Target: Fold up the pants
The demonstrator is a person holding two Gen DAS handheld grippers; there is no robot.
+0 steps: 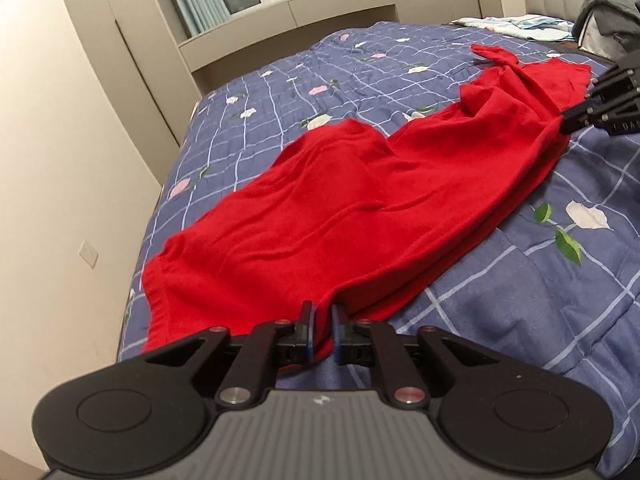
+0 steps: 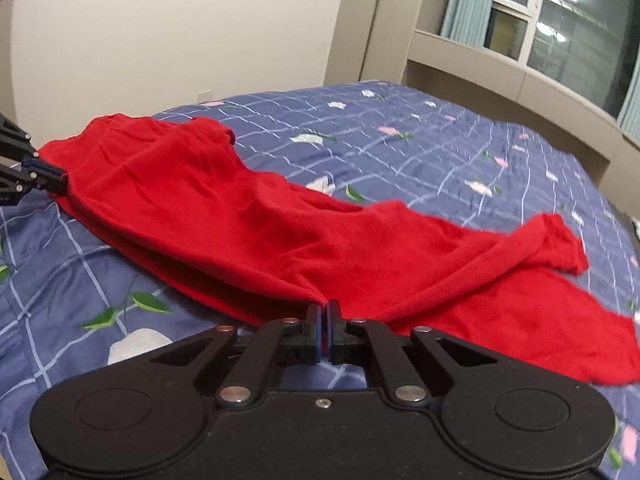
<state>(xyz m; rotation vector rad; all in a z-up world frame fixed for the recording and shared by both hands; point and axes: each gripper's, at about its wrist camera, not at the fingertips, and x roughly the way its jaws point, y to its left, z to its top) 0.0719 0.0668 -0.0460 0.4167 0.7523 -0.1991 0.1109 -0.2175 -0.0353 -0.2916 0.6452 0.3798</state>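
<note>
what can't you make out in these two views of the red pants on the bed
- Red pants: the near edge in the left wrist view runs under the left gripper, so how much cloth sits between its fingers is hidden.
- Right gripper: its own fingers cover the grip point in the right wrist view.
- Grey bundle at the far corner of the bed: cut off by the frame edge, unidentifiable.

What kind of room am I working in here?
Most likely a bedroom: the red pants lie on a bed with a floral quilt, beside a curtained window.
</note>
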